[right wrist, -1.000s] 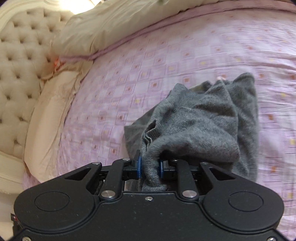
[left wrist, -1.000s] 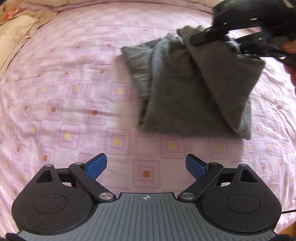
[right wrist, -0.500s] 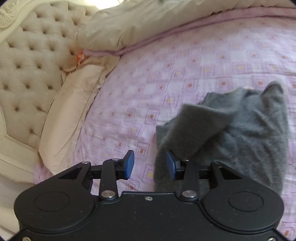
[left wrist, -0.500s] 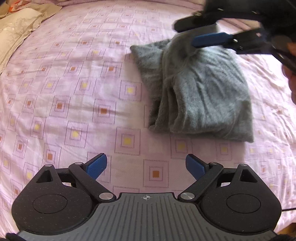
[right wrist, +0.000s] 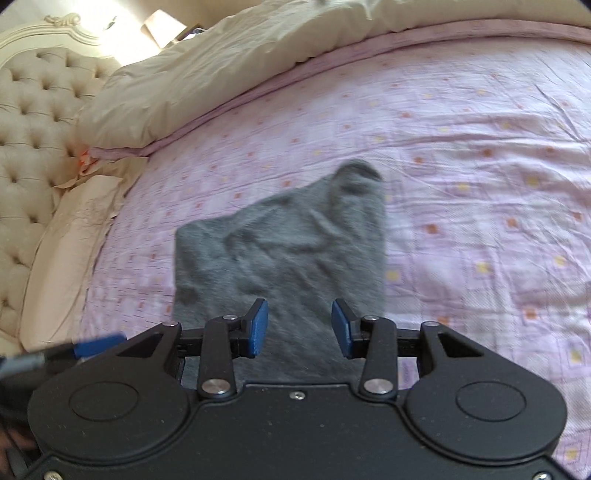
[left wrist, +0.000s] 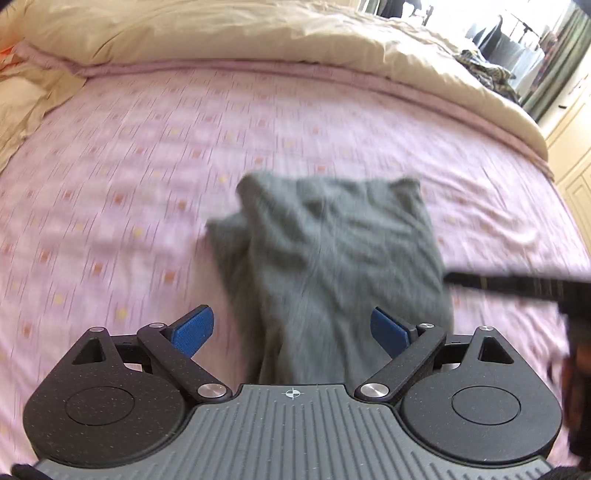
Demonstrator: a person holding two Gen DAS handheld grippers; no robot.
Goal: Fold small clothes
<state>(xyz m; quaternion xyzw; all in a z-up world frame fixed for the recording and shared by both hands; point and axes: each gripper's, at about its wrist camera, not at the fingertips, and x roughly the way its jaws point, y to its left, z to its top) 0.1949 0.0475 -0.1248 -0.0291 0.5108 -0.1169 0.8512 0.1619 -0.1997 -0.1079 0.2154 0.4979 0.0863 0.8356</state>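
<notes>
A grey knit garment (left wrist: 332,258) lies folded and rumpled on the pink patterned bedsheet (left wrist: 129,184). In the left wrist view my left gripper (left wrist: 293,330) stands open, its blue pads on either side of the garment's near edge, nothing between them. In the right wrist view the same grey garment (right wrist: 288,251) lies flat, and my right gripper (right wrist: 300,328) is open just over its near end, empty. The right gripper's black arm (left wrist: 517,284) shows at the right of the left wrist view. A blue pad of the left gripper (right wrist: 98,347) shows at the left edge.
A beige duvet (left wrist: 258,33) is bunched along the far side of the bed. A tufted cream headboard (right wrist: 29,140) and a pillow (right wrist: 66,251) stand at the left. A cupboard and hanging clothes (left wrist: 517,48) lie beyond the bed's far right corner.
My right gripper opened and let the grey garment drop flat on the sheet, then drew back to its near end. My left gripper moved in toward the garment's near edge, still open.
</notes>
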